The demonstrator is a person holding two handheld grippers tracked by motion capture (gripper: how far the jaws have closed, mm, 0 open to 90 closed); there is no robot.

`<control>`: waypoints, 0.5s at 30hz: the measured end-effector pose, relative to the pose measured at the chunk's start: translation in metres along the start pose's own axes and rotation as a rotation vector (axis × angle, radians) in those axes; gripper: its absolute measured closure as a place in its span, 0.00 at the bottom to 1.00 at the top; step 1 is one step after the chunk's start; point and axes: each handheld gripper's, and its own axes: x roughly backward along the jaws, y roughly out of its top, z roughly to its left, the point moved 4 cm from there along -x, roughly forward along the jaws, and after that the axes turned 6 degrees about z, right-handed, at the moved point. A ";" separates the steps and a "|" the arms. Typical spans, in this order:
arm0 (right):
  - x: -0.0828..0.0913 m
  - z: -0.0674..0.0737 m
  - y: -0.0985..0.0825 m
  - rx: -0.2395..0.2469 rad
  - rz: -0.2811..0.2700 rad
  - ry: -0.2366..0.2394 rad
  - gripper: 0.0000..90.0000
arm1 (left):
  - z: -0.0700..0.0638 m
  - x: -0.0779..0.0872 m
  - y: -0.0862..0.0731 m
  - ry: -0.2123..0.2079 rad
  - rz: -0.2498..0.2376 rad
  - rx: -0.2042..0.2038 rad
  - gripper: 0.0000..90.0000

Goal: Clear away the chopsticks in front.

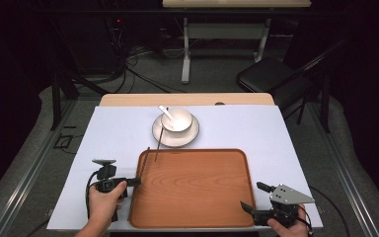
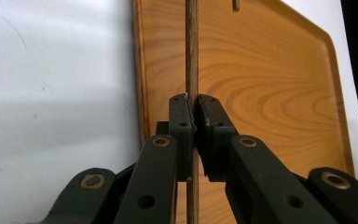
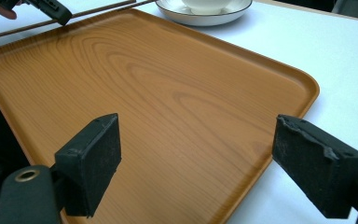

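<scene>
My left gripper (image 2: 194, 109) pinched a chopstick (image 2: 191, 56); I judged lowering it level onto the tray (image 1: 197, 190) best. My right gripper (image 3: 196, 168) hung open.

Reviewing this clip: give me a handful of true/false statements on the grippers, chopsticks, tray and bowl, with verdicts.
1. The left gripper is clamped on a chopstick. True.
2. The right gripper holds the other chopstick. False: its jaws stand wide open, gripping nothing, above the wooden tray.
3. The bowl sits on the tray. False: it sits on a plate beyond the tray.
4. A white spoon rests in the bowl. True.
5. The second chopstick leans against the plate's rim. True.
</scene>
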 end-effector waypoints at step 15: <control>0.000 0.000 0.000 0.000 -0.001 0.000 0.17 | -0.016 -0.024 -0.009 0.028 0.059 -0.056 0.94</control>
